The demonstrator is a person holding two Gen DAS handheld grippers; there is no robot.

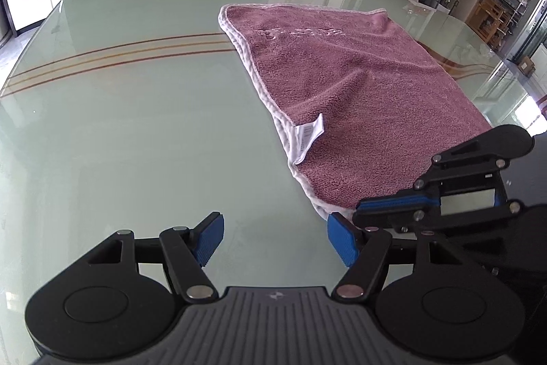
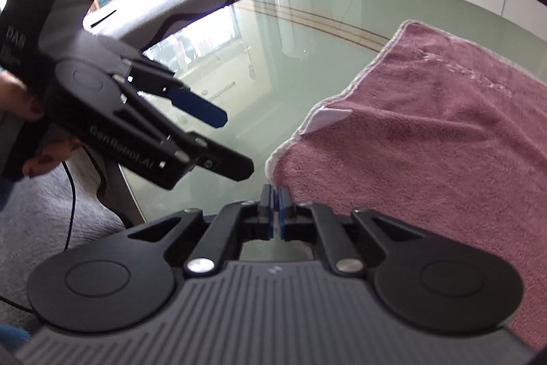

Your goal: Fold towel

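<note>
The soft, light pink towel (image 1: 348,84) is lying toward the bench's (image 1: 136,125) right edge — its near hemmed corner is being pinched by the closed right hand-held gripper (image 2: 275,194), the left hand-held gripper (image 1: 275,236) being held open beside it.

Each camera looks forward from its claw, low and close over the tabletop (image 1: 136,112). Both views share the towel's (image 1: 359,98) near corner.

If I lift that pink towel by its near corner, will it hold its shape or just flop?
The pink towel will probably flop: its terry surface already lies in soft ripples. It looks light, so the right tongs, shut on its near corner, should raise it easily. On the glossy glass table the rest may slide along rather than stay put.
</note>
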